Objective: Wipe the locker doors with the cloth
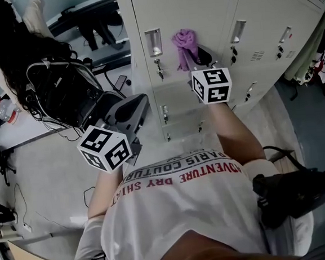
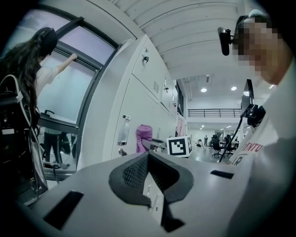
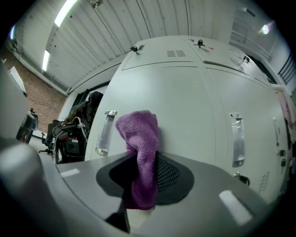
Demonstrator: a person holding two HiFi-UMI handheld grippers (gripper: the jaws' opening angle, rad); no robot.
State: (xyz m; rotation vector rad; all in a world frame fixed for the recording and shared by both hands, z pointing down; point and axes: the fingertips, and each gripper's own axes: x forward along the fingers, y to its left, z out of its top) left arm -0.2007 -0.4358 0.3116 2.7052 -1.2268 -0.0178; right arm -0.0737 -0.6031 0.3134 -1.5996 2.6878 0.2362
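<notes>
One purple cloth [image 3: 137, 134] in right hand-held gripper [image 3: 141, 178], near locker door [image 3: 185, 106].

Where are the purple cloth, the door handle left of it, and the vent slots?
purple cloth [image 3: 138, 132]: right gripper view, bunched upper part.
door handle [image 3: 105, 132]: right gripper view, mid-length.
vent slots [image 3: 175, 53]: right gripper view, middle slot.

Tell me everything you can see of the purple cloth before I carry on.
The cloth is purple, of a nubby, terry-like fabric, and bunched into a soft wad rather than spread flat. The right gripper has its jaws shut on the lower part; a short tail hangs below the pads and the rounded bulk sticks out past the tips. It is held up at a pale grey locker door, beside that door's handle. It looks to be against the metal, but contact cannot be confirmed.
</notes>
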